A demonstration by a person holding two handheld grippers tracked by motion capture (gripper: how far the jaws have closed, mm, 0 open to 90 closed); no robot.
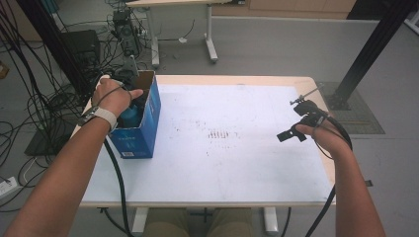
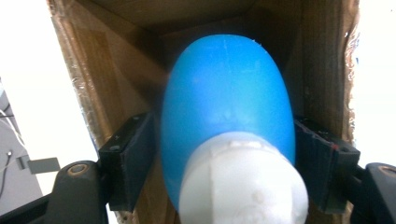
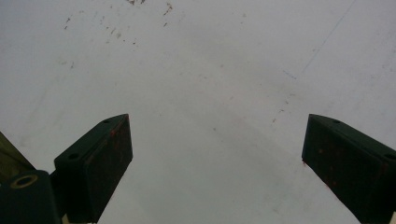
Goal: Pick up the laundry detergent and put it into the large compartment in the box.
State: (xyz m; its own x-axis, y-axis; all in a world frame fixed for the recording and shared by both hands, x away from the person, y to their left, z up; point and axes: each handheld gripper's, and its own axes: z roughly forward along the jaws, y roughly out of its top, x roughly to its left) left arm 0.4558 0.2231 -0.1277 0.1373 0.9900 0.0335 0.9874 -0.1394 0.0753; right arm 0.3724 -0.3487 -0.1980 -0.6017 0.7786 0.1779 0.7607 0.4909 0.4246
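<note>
At 9 o'clock on the desk we see 1 blue box; the right hand-held gripper hovers at 3 o'clock.

One box, one bottle, two tongs.
A single blue box stands on the one surface; one blue bottle sits inside.

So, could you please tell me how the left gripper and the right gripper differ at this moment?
The left gripper reaches into the blue cardboard box, while the right gripper hangs over the bare white table. The left gripper's jaws press a blue bottle with a white cap; the right gripper's jaws stand wide apart, holding nothing. Both have black jaws.
</note>
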